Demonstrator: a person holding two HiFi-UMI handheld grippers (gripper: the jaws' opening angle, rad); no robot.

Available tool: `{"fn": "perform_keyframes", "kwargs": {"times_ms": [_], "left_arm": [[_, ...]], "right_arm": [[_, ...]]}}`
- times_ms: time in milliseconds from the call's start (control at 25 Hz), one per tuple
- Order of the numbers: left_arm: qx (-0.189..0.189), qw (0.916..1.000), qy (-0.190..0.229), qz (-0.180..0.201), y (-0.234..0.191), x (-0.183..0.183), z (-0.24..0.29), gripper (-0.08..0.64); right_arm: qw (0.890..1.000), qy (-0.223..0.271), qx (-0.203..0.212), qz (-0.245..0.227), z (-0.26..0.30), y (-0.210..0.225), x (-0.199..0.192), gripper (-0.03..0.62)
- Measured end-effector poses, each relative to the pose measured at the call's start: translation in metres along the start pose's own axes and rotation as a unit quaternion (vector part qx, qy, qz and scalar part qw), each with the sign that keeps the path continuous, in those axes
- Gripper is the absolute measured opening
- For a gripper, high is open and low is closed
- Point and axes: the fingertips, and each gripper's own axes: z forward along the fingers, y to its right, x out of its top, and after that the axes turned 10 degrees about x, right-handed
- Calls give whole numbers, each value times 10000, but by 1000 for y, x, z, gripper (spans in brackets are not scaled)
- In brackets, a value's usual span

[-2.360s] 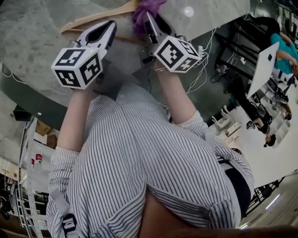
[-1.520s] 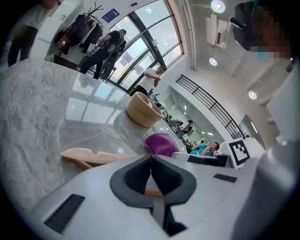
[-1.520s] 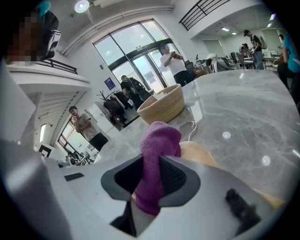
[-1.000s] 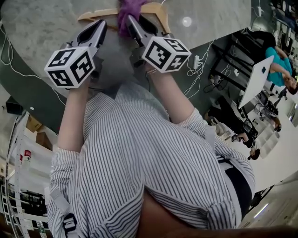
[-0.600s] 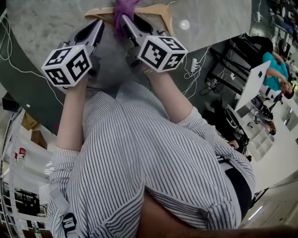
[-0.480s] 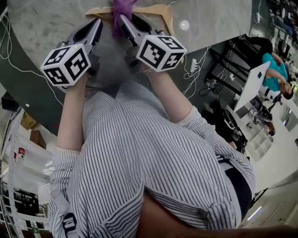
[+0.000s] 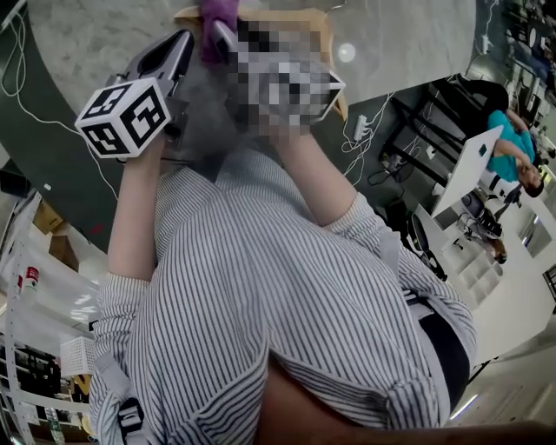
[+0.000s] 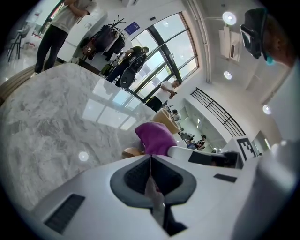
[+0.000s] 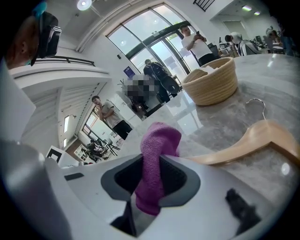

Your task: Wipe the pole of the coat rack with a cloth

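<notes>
Head view isn't much help for the right gripper [image 7: 222,36]: most of it can't be made out, only the tip poking toward the purple cloth [image 7: 214,12]. The cloth and the wooden hanger [image 7: 300,17] are both cut off by the top edge. The right gripper view sorts it out: the right gripper [image 9: 151,165] has its jaws clamped on a fold of the cloth [image 9: 159,139], which sticks up out of them above the marble table [image 9: 267,70]. The hanger [image 9: 255,139] lies flat on the marble just past it, with a woven basket [image 9: 211,83] further back. The left gripper [image 7: 178,43] sits just beside the right one, and in its own view the left gripper [image 8: 150,161] has its jaws pressed together with nothing in them (the cloth [image 8: 154,138] shows just beyond its tip). Both forearms reach forward side by side over the table [image 7: 78,39], striped sleeves pushed up to the elbows. The only markings I can pick out are the black-and-white squares on the left cube [image 7: 122,117]. Shelf labels at lower left are too small to read.
</notes>
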Motion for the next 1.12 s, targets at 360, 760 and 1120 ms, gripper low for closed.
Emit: {"fn": "perform_keyframes", "kwargs": {"times_ms": [360,760,1120], "left_arm": [[35,10000,25,82,-2,-1,-8,15],[0,9994,-71,337,5,-5,-15,15],[23,9992,-142,370,3,-6,-12,15]], "right_arm": [[9999,33,166,-17,8,-15,-2,106],[9993,242,283,82,8,-26,-4,106],[9996,243,62,162,5,-14,-13,106]]}}
